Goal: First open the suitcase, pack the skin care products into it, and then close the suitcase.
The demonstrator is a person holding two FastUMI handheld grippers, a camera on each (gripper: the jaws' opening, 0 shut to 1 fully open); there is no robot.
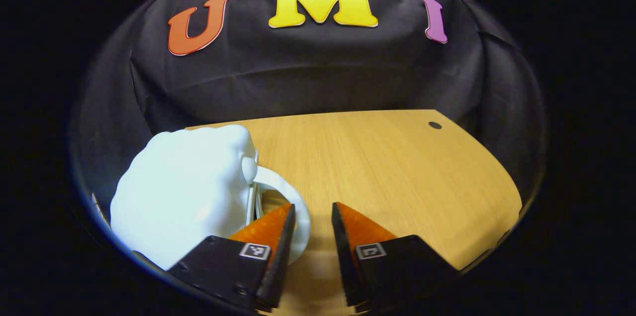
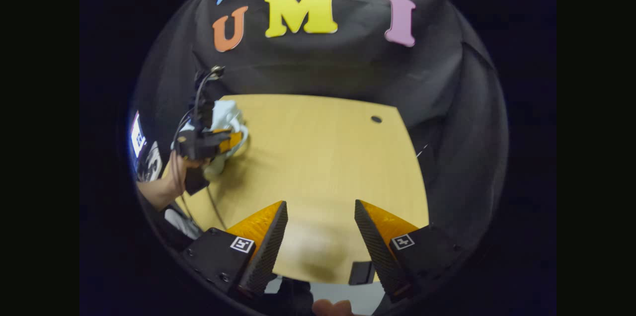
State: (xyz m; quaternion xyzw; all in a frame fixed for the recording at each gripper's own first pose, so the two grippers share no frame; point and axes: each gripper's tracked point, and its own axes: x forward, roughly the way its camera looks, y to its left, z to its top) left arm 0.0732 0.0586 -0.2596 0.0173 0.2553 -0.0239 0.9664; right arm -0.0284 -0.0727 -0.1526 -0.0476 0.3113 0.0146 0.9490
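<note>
A recording booth: black cloth wall (image 1: pixel 318 77) behind a bare wooden table (image 1: pixel 387 167).

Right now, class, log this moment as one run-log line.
left tool: open, beside white suitcase handle | right tool: open, over bare wooden table | suitcase: shut | products: none seen

Black-bodied tongs (image 1: pixel 313 216) bear square black-and-white markers, small screws, and trailing black cables.

Legible text: none I could read. My two grippers' finger bases each carried a small square black-and-white coded marker (image 1: pixel 255 251), a pattern, not lettering. A pale card (image 2: pixel 135 135) at the booth's edge was too blurred.
</note>
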